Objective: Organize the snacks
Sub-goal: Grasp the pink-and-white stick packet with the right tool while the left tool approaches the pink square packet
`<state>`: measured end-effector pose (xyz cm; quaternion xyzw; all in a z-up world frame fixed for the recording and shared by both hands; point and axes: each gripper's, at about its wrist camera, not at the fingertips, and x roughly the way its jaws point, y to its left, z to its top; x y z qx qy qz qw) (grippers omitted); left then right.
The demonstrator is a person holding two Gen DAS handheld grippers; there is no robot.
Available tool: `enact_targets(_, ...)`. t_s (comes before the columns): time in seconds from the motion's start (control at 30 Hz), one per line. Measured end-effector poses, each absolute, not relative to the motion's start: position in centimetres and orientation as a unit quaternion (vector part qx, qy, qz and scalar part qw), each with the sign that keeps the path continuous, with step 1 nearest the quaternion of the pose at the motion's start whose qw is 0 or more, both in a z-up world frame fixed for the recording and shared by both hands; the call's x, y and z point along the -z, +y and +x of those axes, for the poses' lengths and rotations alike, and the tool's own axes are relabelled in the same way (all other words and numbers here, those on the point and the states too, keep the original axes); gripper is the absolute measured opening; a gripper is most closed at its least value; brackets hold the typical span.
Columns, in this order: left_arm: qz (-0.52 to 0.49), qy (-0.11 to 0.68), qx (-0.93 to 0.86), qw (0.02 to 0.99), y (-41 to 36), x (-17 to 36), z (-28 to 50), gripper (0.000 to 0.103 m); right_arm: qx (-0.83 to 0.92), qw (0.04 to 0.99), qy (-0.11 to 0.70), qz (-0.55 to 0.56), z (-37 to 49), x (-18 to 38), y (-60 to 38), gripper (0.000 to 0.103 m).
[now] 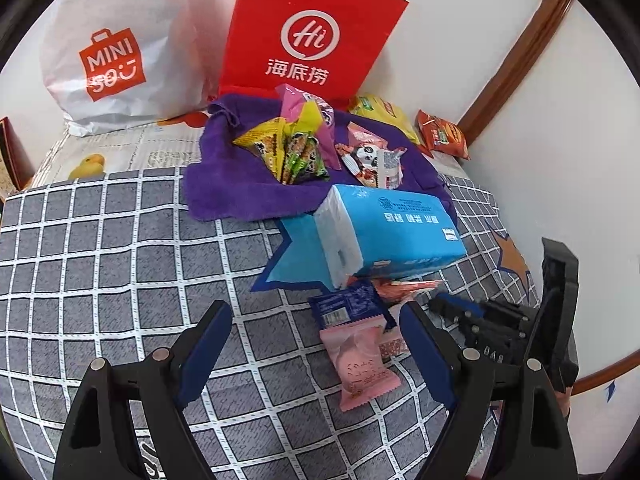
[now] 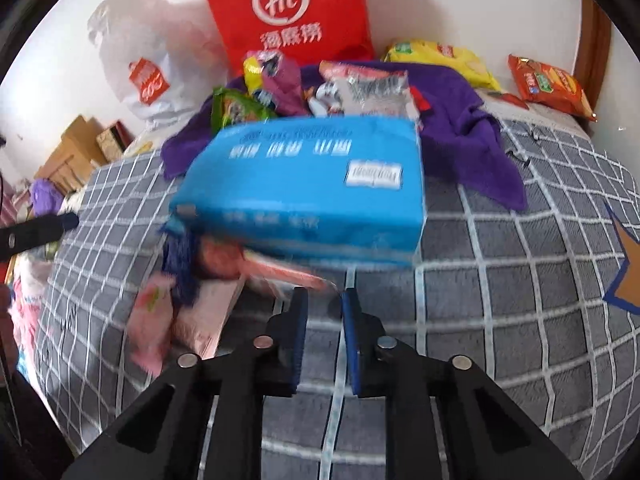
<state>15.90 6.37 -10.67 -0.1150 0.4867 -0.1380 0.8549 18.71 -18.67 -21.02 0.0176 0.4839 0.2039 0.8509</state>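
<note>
A pile of snack packets (image 1: 304, 148) lies on a purple towel (image 1: 236, 192) on the checked bed. A blue tissue pack (image 1: 388, 232) lies in front of it, partly over some packets. A pink packet (image 1: 362, 364) and a dark blue packet (image 1: 346, 306) lie between the fingers of my open left gripper (image 1: 316, 320). My right gripper (image 2: 325, 300) has its jaws close together with a small gap and nothing between them, just in front of the tissue pack (image 2: 308, 192) and beside pink packets (image 2: 192, 312). It also shows at the right of the left wrist view (image 1: 500, 320).
A red Hi bag (image 1: 308, 28) and a white Miniso bag (image 1: 116, 48) stand against the wall. A yellow bag (image 2: 440, 60) and an orange chip bag (image 2: 548, 84) lie at the far right. Boxes (image 2: 80, 148) stand left of the bed.
</note>
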Motion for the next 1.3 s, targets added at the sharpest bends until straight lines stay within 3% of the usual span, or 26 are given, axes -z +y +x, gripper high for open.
enact_targets(0.13,-0.114,0.488,0.139,0.854,6.4,10.7,15.7,0.085,-0.225,0.845,0.485,0.003,17.4,20.8,-18.3,0.016)
enact_targets(0.2,-0.115,0.488,0.137,0.854,6.6,10.7,15.6,0.085,-0.216,0.858,0.466,-0.011,17.0,20.1,-18.3,0.031)
enact_targets(0.23,-0.116,0.488,0.136,0.854,6.7,10.7,15.5,0.085,-0.212,0.863,0.459,-0.012,17.1,19.8,-18.3,0.047)
enact_targets(0.27,-0.116,0.488,0.134,0.855,6.8,10.7,15.4,0.085,-0.209,0.866,0.453,-0.012,17.2,19.7,-18.4,0.053)
enact_targets(0.43,-0.115,0.488,0.126,0.856,7.4,10.6,15.0,0.085,-0.210,0.869,0.447,0.018,19.0,19.7,-18.9,0.053)
enact_targets(0.5,-0.112,0.490,0.123,0.856,7.5,10.6,15.0,0.085,-0.214,0.866,0.451,0.023,19.7,20.0,-18.6,0.052)
enact_targets(0.53,-0.111,0.490,0.122,0.856,7.5,10.6,15.0,0.085,-0.215,0.865,0.453,0.021,20.0,20.2,-18.4,0.046)
enact_targets(0.57,-0.109,0.490,0.121,0.857,7.6,10.5,15.0,0.085,-0.218,0.864,0.453,0.018,20.1,20.3,-18.1,0.033)
enact_targets(0.77,-0.105,0.493,0.125,0.855,7.0,10.5,15.1,0.085,-0.231,0.865,0.444,0.009,19.6,20.5,-18.1,0.001)
enact_targets(1.3,-0.095,0.501,0.145,0.848,4.0,10.8,15.1,0.085,-0.196,0.879,0.434,0.026,13.9,18.8,-25.9,0.001)
